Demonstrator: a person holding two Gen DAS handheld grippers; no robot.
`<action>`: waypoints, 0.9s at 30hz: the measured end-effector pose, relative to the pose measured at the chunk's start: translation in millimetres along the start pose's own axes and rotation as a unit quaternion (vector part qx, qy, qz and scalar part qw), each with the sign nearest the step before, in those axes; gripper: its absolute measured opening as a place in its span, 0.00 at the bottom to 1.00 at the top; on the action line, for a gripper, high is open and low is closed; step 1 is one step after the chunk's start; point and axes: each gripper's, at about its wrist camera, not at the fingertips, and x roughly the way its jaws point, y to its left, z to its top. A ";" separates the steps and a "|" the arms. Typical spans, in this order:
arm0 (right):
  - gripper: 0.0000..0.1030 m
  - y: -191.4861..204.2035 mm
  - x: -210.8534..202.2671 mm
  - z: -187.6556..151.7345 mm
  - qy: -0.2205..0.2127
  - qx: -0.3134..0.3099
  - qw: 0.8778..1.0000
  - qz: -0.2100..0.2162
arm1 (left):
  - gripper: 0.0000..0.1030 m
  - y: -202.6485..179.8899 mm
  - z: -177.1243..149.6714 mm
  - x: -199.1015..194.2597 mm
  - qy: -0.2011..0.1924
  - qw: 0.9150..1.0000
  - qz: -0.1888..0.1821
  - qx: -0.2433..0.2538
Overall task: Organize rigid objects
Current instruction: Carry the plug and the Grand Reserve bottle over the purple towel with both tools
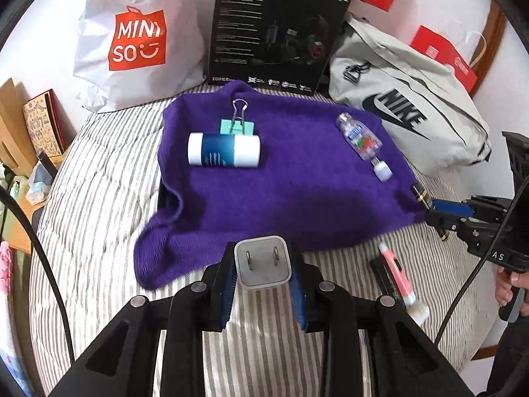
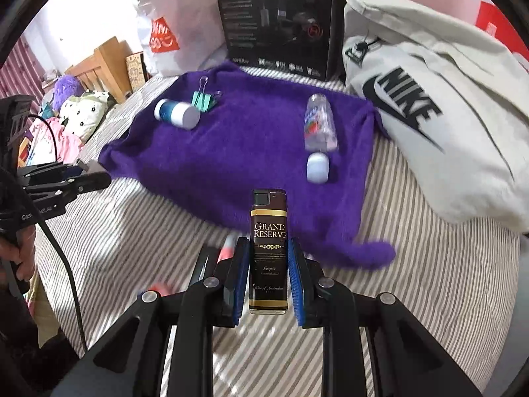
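The left gripper (image 1: 263,264) clamped a charger (image 1: 263,264) at the towel's (image 1: 291,195) near edge. The right gripper (image 2: 268,268) clamped a lighter (image 2: 269,251) there too; the towel's middle lay bare.

There are one purple towel (image 1: 281,172), one binder clip (image 1: 238,122), two bottles (image 1: 223,150) (image 1: 358,137), one charger plug (image 1: 263,261), one lighter (image 2: 269,251), one pink pen (image 1: 398,276).

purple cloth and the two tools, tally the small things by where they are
On the purple cloth: 3 (white and blue tube, green clip, clear bottle)
In the left tool: 1 (plug)
In the right tool: 1 (lighter)
Total: 5
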 end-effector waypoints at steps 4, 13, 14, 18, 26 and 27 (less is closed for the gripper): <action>0.22 -2.1 12.9 19.3 0.003 -0.006 1.000 0.005 | 0.27 7.7 19.2 9.0 0.001 1.000 0.007 -0.002; 0.22 -8.1 49.5 50.8 0.027 -0.019 0.999 0.003 | 0.27 19.3 50.9 33.0 0.010 1.000 0.011 -0.002; 0.22 -9.9 55.0 51.9 0.033 -0.020 0.999 0.003 | 0.27 19.9 53.0 36.2 0.012 1.000 0.011 -0.001; 0.22 -17.8 72.3 53.2 0.049 -0.018 0.999 -0.003 | 0.27 23.4 60.1 49.6 0.020 1.000 0.011 -0.002; 0.23 -20.4 88.9 51.7 0.063 -0.026 0.997 -0.019 | 0.27 27.1 63.4 75.6 0.037 0.999 0.010 -0.004; 0.23 -20.3 89.3 51.8 0.061 -0.027 0.998 -0.020 | 0.27 26.5 63.2 79.4 0.041 0.999 0.012 -0.001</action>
